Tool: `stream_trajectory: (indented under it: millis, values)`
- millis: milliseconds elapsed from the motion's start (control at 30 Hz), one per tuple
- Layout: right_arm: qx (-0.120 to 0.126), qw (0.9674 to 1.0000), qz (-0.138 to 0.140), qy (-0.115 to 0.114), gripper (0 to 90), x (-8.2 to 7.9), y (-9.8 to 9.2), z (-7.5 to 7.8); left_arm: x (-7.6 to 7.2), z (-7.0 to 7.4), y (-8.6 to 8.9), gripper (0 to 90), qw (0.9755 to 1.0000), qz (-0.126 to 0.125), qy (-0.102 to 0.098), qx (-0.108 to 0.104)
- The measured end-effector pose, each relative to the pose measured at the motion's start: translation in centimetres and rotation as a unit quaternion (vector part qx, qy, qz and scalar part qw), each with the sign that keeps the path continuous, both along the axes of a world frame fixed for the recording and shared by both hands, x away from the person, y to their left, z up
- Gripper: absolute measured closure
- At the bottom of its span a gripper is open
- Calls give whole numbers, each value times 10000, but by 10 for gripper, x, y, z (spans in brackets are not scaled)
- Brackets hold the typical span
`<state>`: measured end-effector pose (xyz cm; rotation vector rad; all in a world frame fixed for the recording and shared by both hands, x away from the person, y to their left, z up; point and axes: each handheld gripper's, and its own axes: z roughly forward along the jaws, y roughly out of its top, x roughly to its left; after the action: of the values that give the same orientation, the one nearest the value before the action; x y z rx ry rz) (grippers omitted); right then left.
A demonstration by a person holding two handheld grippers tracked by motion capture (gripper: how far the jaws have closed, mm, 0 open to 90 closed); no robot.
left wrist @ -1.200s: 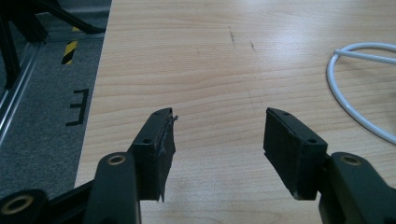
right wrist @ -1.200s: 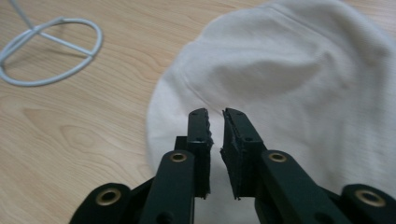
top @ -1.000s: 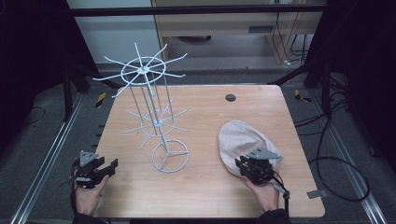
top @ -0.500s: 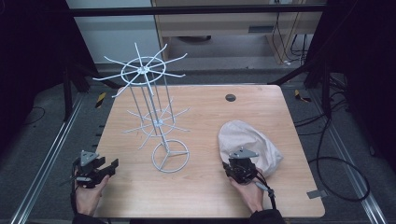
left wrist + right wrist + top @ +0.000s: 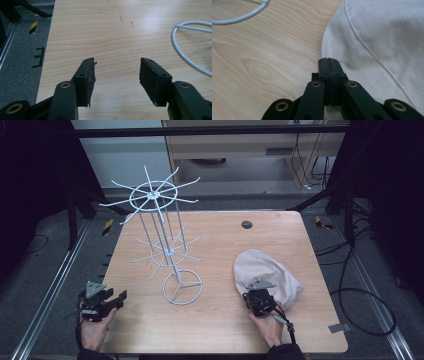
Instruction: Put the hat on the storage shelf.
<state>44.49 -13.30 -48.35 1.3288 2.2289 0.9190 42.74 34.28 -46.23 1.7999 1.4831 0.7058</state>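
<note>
Now | cream cloth cap point(image 5: 267, 272), domed, seamed | right gripper point(image 5: 329, 61) clenched at its edge | left gripper point(image 5: 116, 72) released

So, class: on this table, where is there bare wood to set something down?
Bare wood lies along the near edge between the left tool and right tool, and at the far right around the dark disc. It is crowded at the wire rack and cloth cap.

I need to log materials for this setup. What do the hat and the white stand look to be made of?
The hat: off-white woven cloth, probably cotton canvas, matte with stitched seams. The white stand: thin wire rods and a ring base, likely metal with a glossy white coating, though that's a guess.
</note>
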Motion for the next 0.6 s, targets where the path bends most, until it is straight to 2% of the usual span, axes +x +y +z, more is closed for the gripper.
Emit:
stream_trajectory:
  millis: [167, 367, 467, 600]
  values:
    - [126, 9995, 282, 42, 900, -12, -11, 6, -1, 0, 1, 460, 10000, 3, 11, 1]
    - [271, 9989, 369, 132, 900, -34, -36, 12, -3, 1, -2, 478, 10000, -24, 7, -48]
    - [309, 9988, 340, 188, 898, -43, -49, 8, -7, 2, -6, 507, 9999, -135, 35, -73]
    - [433, 9984, 335, 132, 873, -52, -59, 6, -13, 5, -19, 571, 9991, -384, 62, -141]
